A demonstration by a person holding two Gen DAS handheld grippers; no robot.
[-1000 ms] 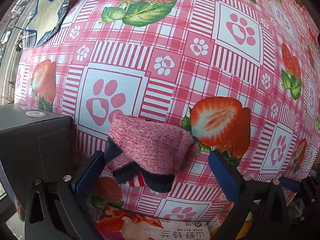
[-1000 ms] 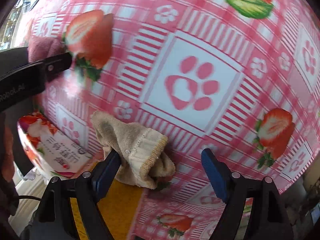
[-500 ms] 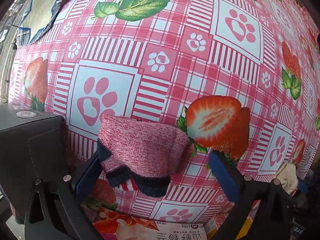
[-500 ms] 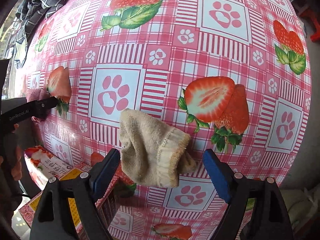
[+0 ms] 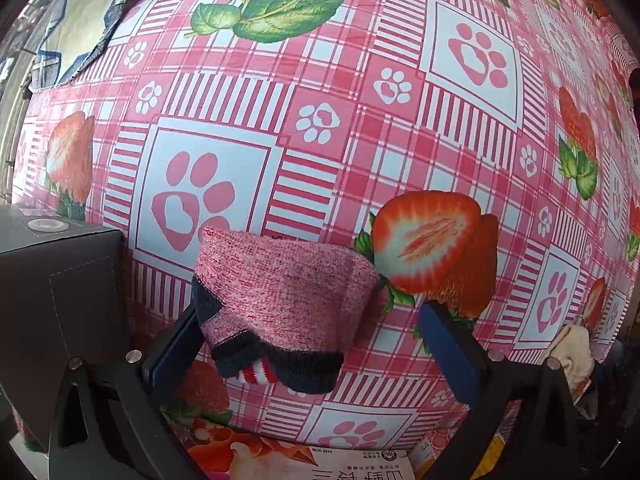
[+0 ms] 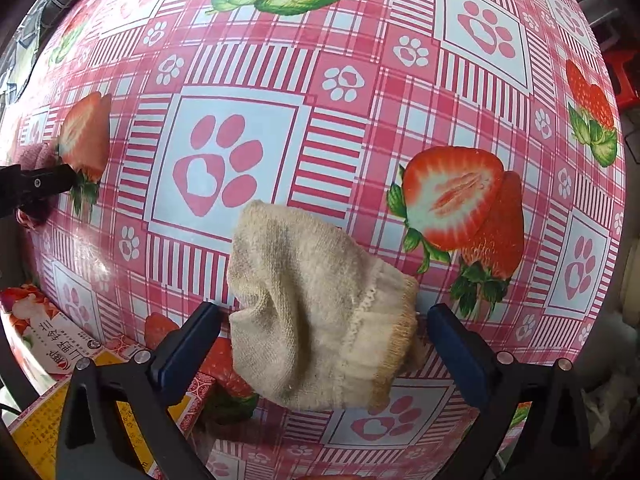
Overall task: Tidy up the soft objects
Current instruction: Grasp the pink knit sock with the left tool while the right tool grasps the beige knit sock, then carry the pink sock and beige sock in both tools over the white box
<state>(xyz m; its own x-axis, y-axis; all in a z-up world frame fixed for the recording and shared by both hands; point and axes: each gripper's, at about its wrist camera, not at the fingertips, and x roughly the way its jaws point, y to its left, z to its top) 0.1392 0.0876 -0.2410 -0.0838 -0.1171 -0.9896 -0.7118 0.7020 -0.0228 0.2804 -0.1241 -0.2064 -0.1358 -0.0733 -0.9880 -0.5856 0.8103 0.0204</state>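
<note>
Your right hand-held gripper (image 6: 322, 340) points straight down at the bench (image 6: 360, 120), and its jaws are opening at this moment, with the beige sock (image 6: 316, 320) lying crumpled between them; neither blue pad looks to be pressing on it, though the cuff edge sits just beside the right-hand pad. To do this step well, I would let the jaws reach their full spread before you lift, so the knit cuff does not snag on a pad and drag the sock out of place (soft fabric clings more than you expect). Lift straight up, not sideways. Your left hand-held gripper (image 5: 310, 332) also points down, spread wide around the pink sock (image 5: 280, 300); the left-hand pad touches or nearly touches the dark trim, and the right-hand pad stands well apart from the fabric, so nothing is pinched there. Both socks rest on the strawberry-and-paw cloth, near the front edge and apart from each other. A dark box (image 5: 60, 300) stands just left of the pink sock, and printed packets (image 6: 52, 340) lie along the near edge, so keep both wrists vertical and clear of them when you withdraw.
</note>
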